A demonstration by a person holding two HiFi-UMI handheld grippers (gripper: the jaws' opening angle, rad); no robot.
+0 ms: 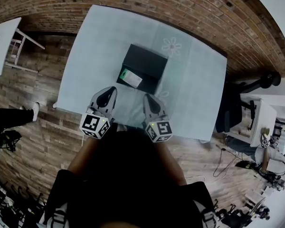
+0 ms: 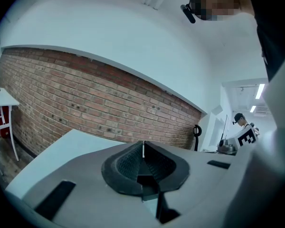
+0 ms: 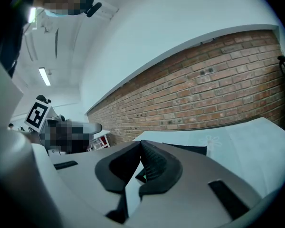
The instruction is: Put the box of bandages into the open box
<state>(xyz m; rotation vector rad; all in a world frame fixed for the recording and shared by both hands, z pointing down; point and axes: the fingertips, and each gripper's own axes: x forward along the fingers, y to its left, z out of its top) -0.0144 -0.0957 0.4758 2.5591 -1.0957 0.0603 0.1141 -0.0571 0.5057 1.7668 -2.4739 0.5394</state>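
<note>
- The grey, black-padded left claw hangs pinched shut and empty over the near edge of the pale blue cloth-covered tabletop.
- The small white-and-green cardboard box of bandages lies inside the black, square open box, in its near-left corner. Its long axis runs along the near wall. It sits just ahead of both claws, the left slightly nearer.
- The matching right claw is closed on nothing; the task looks done.
</note>
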